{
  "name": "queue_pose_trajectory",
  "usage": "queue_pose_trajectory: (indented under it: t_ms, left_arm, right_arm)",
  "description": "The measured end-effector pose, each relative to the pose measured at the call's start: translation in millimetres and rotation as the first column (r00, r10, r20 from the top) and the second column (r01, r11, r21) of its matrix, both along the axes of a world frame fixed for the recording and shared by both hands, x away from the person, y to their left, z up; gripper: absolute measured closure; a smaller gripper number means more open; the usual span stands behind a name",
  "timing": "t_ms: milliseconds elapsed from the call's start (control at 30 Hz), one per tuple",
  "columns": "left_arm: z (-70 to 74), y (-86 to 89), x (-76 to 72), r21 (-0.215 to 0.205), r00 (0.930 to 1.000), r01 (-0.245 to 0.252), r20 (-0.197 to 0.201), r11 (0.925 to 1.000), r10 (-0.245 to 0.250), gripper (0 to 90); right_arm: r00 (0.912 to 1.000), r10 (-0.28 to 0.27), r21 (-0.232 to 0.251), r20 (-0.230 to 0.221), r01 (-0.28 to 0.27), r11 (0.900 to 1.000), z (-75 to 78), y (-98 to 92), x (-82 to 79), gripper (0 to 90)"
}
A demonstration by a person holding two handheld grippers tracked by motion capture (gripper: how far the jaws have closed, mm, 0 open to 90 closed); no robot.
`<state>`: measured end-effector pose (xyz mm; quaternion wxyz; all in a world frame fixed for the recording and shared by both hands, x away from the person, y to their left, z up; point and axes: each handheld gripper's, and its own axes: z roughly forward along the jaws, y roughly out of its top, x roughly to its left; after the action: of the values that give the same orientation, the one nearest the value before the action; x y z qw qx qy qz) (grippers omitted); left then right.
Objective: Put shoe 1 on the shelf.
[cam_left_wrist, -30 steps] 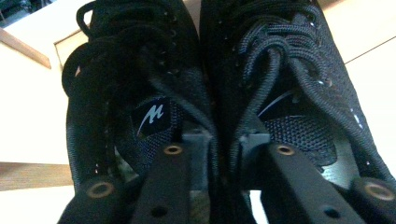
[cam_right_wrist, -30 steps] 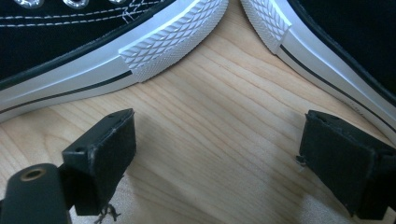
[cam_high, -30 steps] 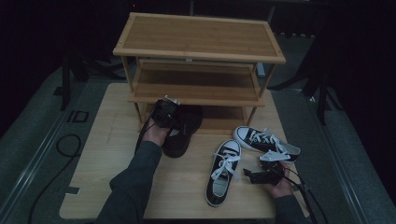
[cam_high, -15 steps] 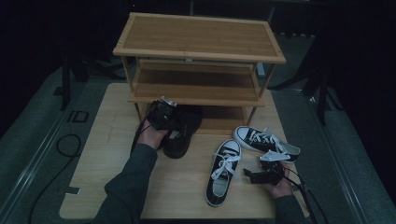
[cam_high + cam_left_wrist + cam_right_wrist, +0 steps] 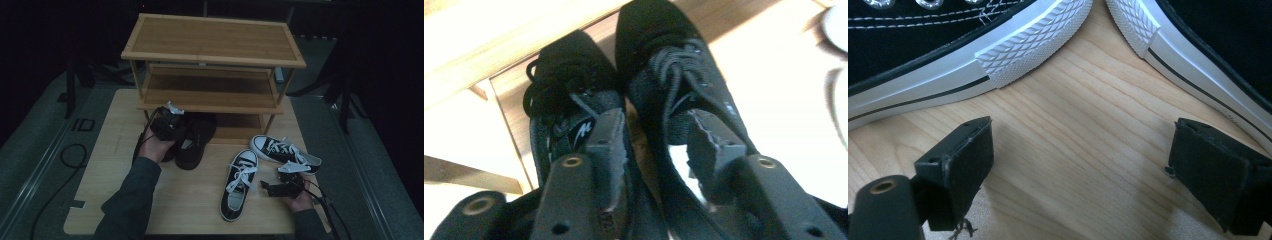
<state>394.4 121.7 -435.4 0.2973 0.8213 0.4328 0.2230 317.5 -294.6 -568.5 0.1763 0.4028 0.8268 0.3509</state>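
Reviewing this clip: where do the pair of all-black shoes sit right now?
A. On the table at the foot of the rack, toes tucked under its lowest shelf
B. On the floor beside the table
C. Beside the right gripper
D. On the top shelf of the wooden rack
A: the black shoes lie on the table with their toes under the lowest shelf of the wooden rack, by the left gripper.

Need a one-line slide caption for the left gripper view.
Left gripper jaws straddle adjoining collars of two black shoes by the rack.

Two black shoes (image 5: pixel 192 142), two black-and-white sneakers (image 5: pixel 239 182), one rack (image 5: pixel 212 47)
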Motion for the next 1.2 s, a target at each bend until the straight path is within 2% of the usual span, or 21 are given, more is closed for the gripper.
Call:
queue_pose_trajectory:
  t_ms: [133,200,267,333,533,900,967,1200]
  left_arm:
    - [5.8,1.3,-10.4,-0.027,0.9994,0.033,0.013,0.9991,-0.033,67.9]
    - [7.5,2.4,-15.3,-0.038,0.9985,0.055,0.004,0.9977,-0.055,77.0]
    - [6.6,3.2,-18.7,-0.035,0.9984,0.056,-0.007,0.9978,-0.056,84.4]
    - [4.2,5.5,-21.1,-0.043,0.9976,0.067,-0.016,0.9968,-0.068,89.3]
    - [-3.6,9.5,-29.1,-0.037,0.9954,0.087,-0.037,0.9955,-0.088,89.7]
    - [-15.3,18.1,-45.5,-0.039,0.996,0.082,-0.032,0.9958,-0.084,89.7]
    - [-18.9,20.2,-48.7,-0.058,0.9966,0.075,-0.029,0.9955,-0.077,89.7]
    - [-34.8,21.2,-52.9,-0.057,0.9949,0.077,-0.06,0.9954,-0.08,89.7]
  right_arm:
    - [1.0,0.0,0.0,-0.001,0.0,1.0,0.0,0.1,-0.1,10.8]
    - [1.0,0.0,0.001,-0.001,0.0,1.0,0.0,0.1,-0.1,10.8]
    - [1.0,0.0,0.001,-0.001,0.0,1.0,0.0,0.1,-0.1,10.8]
    - [1.0,0.0,0.001,-0.001,0.0,1.0,0.0,0.1,-0.1,10.8]
    - [1.0,0.001,0.0,0.0,-0.001,1.0,0.0,0.0,0.0,10.8]
    - [1.0,0.001,0.0,0.0,-0.001,1.0,0.0,0.0,0.0,10.8]
    - [1.0,0.001,0.0,0.0,-0.001,1.0,0.0,0.0,-0.1,10.8]
    - [1.0,0.003,-0.001,0.002,-0.003,1.0,-0.1,-0.1,0.1,10.8]
